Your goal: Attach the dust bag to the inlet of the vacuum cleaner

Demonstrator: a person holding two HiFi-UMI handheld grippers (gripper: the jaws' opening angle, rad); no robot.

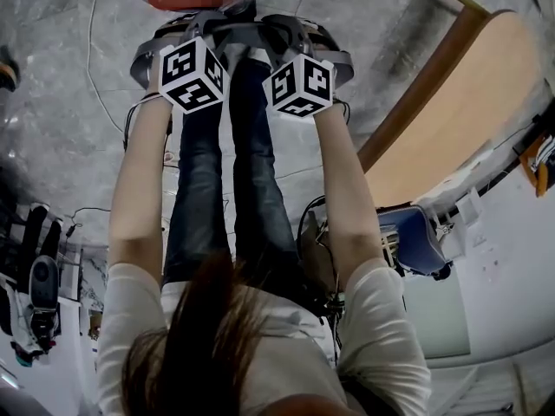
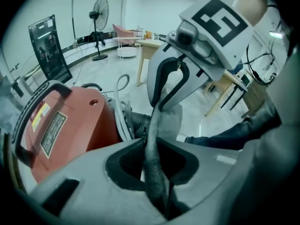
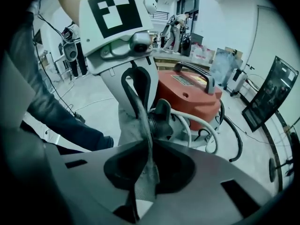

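Note:
The grey fabric dust bag (image 2: 154,172) hangs stretched between my two grippers, just in front of the red vacuum cleaner (image 2: 65,121). My left gripper (image 2: 152,146) is shut on one edge of the bag. The right gripper (image 2: 161,102) faces it and pinches the other edge. In the right gripper view the bag (image 3: 129,121) runs from my right gripper (image 3: 147,146) up to the left gripper (image 3: 140,111). The vacuum's black inlet (image 3: 157,121) sits right behind the fabric. From the head view both marker cubes, left (image 1: 192,72) and right (image 1: 299,85), hide the jaws and the bag.
The vacuum's white hose (image 3: 199,128) and black cable (image 3: 236,144) loop beside the red body (image 3: 192,95). The person's legs (image 1: 230,172) stretch toward the vacuum. A wooden table (image 1: 468,111) stands at the right; a fan (image 2: 99,13) and a black screen (image 2: 49,46) stand further off.

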